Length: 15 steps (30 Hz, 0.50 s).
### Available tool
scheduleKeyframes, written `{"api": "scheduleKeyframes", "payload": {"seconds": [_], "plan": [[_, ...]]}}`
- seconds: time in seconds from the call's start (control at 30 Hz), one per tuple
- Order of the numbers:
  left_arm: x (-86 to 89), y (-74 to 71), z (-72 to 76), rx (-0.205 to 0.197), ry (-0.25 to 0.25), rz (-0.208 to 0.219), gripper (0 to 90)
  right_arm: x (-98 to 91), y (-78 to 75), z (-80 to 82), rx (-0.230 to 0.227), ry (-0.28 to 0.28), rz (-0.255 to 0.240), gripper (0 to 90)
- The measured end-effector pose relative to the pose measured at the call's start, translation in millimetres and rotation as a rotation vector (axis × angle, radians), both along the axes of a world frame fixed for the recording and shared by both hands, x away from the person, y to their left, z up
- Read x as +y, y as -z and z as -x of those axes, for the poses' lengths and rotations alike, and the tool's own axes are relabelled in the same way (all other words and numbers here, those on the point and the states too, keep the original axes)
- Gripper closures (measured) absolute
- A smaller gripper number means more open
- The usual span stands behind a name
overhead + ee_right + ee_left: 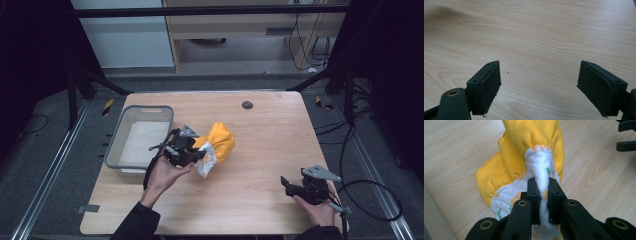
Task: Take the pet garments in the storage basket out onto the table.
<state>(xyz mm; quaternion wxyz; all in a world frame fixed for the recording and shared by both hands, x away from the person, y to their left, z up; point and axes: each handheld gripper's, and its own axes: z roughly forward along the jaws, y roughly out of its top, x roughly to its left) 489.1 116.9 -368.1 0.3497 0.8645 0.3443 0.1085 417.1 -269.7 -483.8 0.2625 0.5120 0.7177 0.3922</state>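
A yellow-and-white cloth (529,162) is clamped between the fingers of the left gripper (543,195), held over the desk (270,145) just beside a grey bin (116,145). The right gripper (539,85) is held with fingers wide apart, well apart from the cloth.

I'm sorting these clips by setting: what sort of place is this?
Probably a lab recording station: a wooden table inside a black metal frame, loose cables on grey carpet, and handheld grippers working a yellow cloth.
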Motion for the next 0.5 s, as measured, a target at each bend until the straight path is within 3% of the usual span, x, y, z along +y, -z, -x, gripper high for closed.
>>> {"api": "scheduleKeyframes", "payload": {"seconds": [0.5], "plan": [[-24.4, 31.5, -3.0, 0.031, 0.034, -0.047, 82.5, -0.2, 0.0, -0.1, -0.002, -0.001, 0.002, 18.3]]}}
